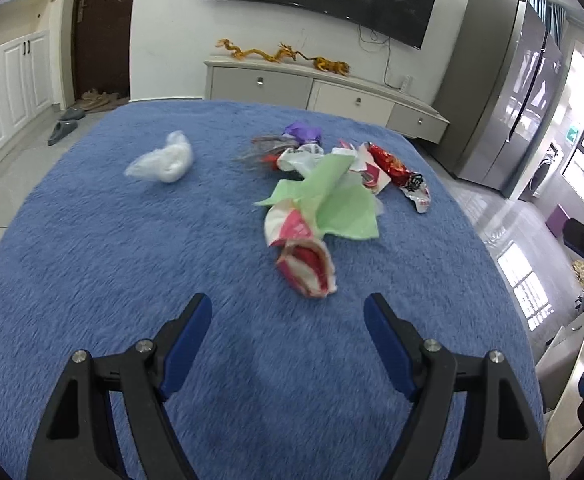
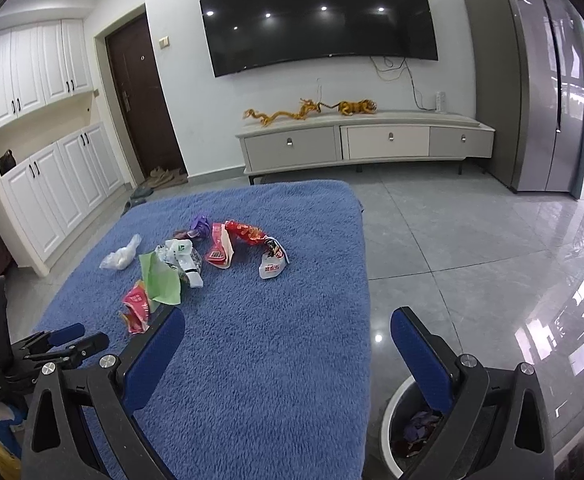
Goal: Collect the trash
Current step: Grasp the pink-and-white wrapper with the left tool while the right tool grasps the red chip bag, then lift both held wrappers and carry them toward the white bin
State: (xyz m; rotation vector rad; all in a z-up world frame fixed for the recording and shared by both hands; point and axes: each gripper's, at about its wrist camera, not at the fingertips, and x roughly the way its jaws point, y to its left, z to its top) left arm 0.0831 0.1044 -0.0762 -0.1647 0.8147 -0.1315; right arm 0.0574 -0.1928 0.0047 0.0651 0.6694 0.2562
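A pile of trash lies on the blue fuzzy cloth [image 1: 131,260]: a red-and-white wrapper [image 1: 308,268], a green paper [image 1: 332,200], a red foil wrapper [image 1: 388,162], a purple wrapper [image 1: 304,131] and a clear plastic bag [image 1: 163,160] apart to the left. My left gripper [image 1: 287,316] is open and empty, just short of the red-and-white wrapper. My right gripper [image 2: 287,332] is open and empty over the cloth's right edge, above a white bin [image 2: 396,408] holding some wrappers. The pile also shows in the right wrist view [image 2: 195,264], and the left gripper [image 2: 71,340] at far left.
A grey TV cabinet [image 2: 364,140] with yellow figurines stands against the far wall under a TV. White cupboards [image 2: 51,168] are on the left, a grey fridge [image 2: 544,80] on the right. Glossy tile floor surrounds the table.
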